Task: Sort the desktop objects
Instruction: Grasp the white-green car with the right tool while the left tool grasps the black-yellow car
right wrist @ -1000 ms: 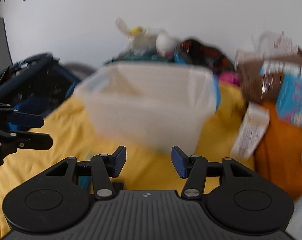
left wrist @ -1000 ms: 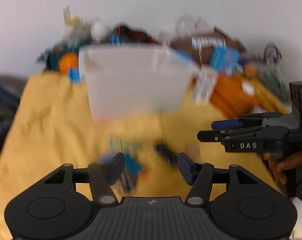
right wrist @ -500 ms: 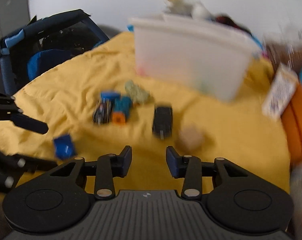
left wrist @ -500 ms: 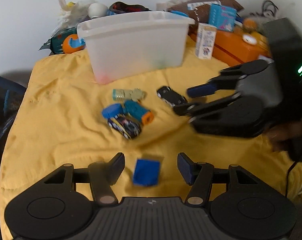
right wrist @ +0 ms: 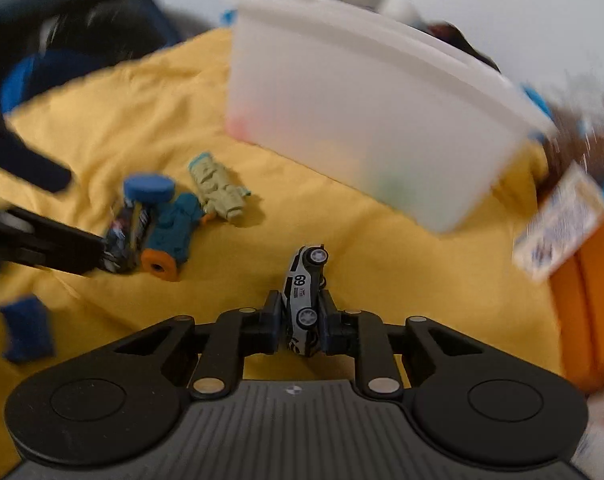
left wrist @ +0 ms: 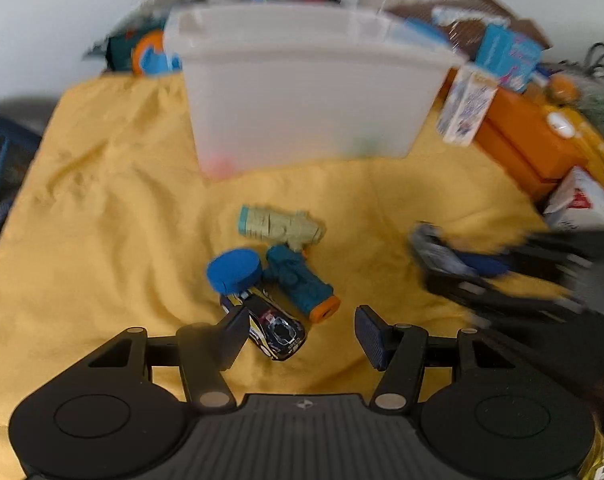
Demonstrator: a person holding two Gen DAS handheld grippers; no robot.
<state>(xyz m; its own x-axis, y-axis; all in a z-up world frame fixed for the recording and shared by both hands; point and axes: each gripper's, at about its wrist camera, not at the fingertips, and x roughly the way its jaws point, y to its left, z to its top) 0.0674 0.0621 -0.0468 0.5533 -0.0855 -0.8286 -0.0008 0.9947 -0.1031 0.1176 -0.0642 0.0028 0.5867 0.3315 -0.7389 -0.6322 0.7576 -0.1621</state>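
My right gripper has just been closing its jaws and now clamps the grey toy car, tipped on its side above the yellow cloth. My left gripper hangs released around the dark toy car, pads not pressing it, near the white bin.

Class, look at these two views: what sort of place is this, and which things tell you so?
Probably a home room: a yellow cloth strewn with toy cars, a plastic bin and cluttered boxes against a plain wall.
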